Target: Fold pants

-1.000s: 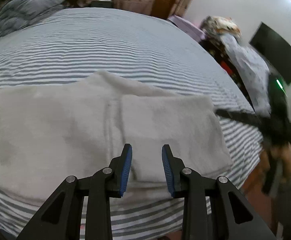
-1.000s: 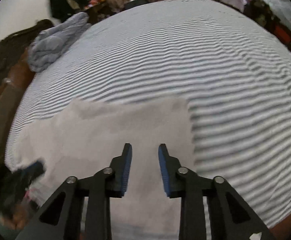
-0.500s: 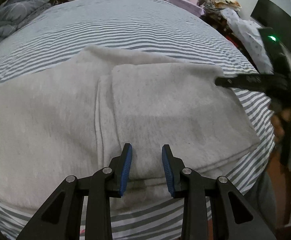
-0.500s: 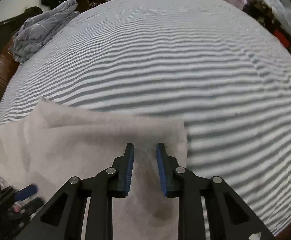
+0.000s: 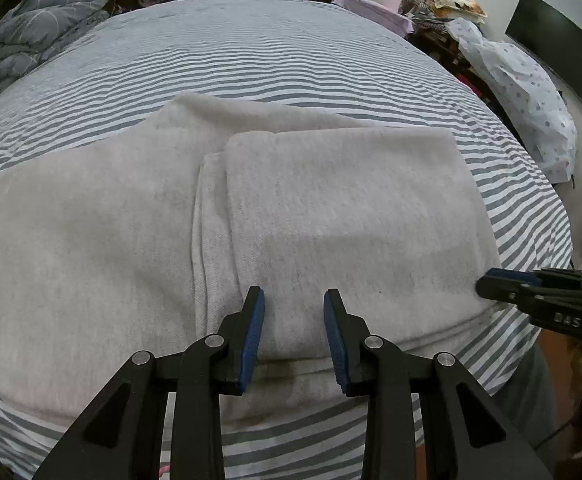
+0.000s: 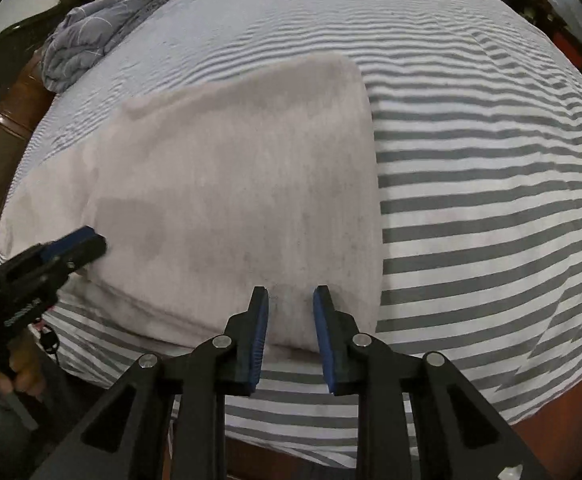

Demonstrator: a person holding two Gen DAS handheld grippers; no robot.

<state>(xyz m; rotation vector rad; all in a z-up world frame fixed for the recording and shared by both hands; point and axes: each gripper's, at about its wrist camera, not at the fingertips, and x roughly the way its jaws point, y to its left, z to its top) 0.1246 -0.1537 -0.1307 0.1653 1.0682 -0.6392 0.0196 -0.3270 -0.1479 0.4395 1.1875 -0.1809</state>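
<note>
A: Where are the pale grey fleece pants [image 5: 331, 216]?

B: Spread on the grey-and-white striped bed sheet [image 5: 251, 52], close to its near edge. In the left wrist view one part is folded over onto the rest, making a thicker rectangle on the right with a soft fold line running down beside it. A single flatter layer stretches off to the left.

A: And the left gripper [image 5: 294, 334]?

B: Its black arms with blue pads stand apart, with a clear gap between them. They hang over the near hem of the folded part, and no cloth sits between the pads, so it grips nothing.

A: The right gripper [image 6: 291, 334]?

B: Much the same. Its blue pads are parted, a little narrower than the left pair, and aimed at the near right corner of the pants [image 6: 235, 184]. Whether the tips touch the fabric I cannot tell, but nothing is pinched between them.

A: Can each gripper see the other?

B: Yes. The right one enters the left view from the right edge, its tip just beside the folded edge. The left one shows at the left of the right view, held by a hand [image 6: 15, 372]. A crumpled blue-grey quilt [image 6: 99, 28] lies at the far corner of the bed.
</note>
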